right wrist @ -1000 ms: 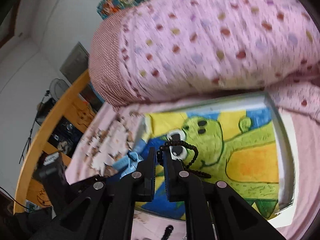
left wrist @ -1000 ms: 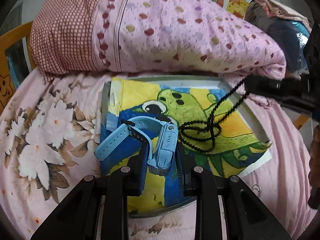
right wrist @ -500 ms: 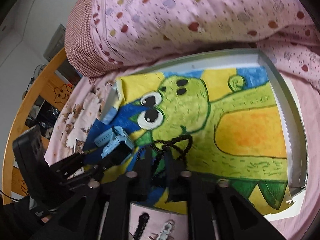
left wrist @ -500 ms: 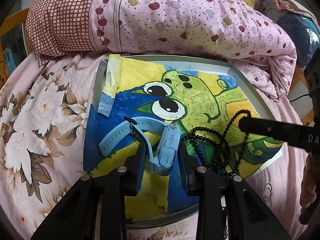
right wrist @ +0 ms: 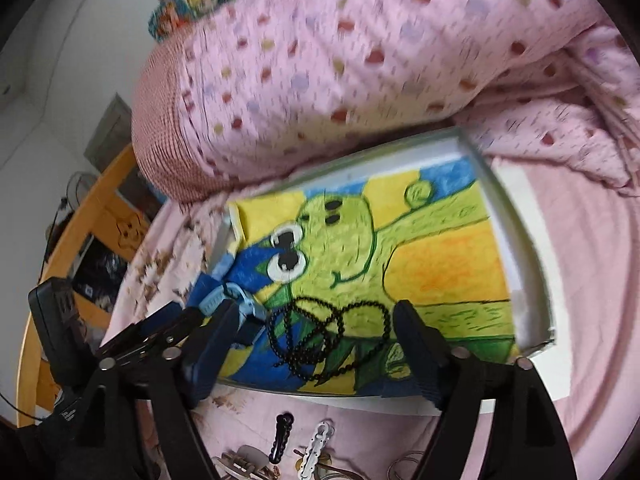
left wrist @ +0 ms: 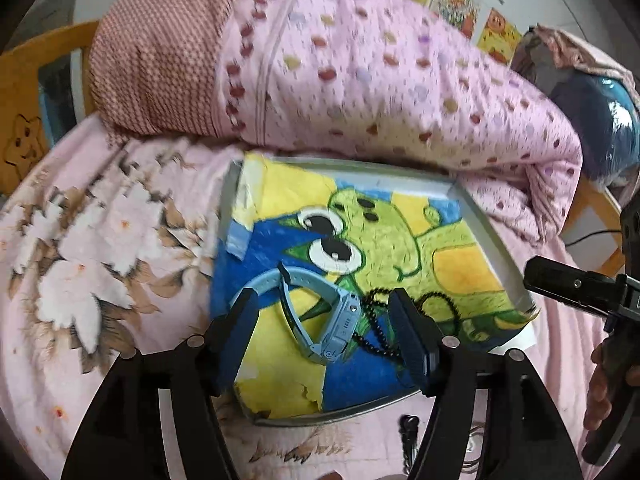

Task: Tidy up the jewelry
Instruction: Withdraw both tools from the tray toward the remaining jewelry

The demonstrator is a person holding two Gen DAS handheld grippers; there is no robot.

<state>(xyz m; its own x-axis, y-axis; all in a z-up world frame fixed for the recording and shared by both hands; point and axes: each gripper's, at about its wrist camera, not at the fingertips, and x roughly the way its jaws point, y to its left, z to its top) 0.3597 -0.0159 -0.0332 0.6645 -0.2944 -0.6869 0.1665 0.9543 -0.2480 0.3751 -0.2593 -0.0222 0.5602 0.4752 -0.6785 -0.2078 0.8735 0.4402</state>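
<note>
Both claws, left (left wrist: 326, 320) and right (right wrist: 316, 332), gape wide, empty.

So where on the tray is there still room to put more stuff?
The big orange and yellow part of the frog drawing, up to the grey metal tray's right rim, is bare, and so is the strip along the far rim under the pink spotted quilt. The near left corner is crowded: the light blue watch and black bead necklace lie there.
</note>
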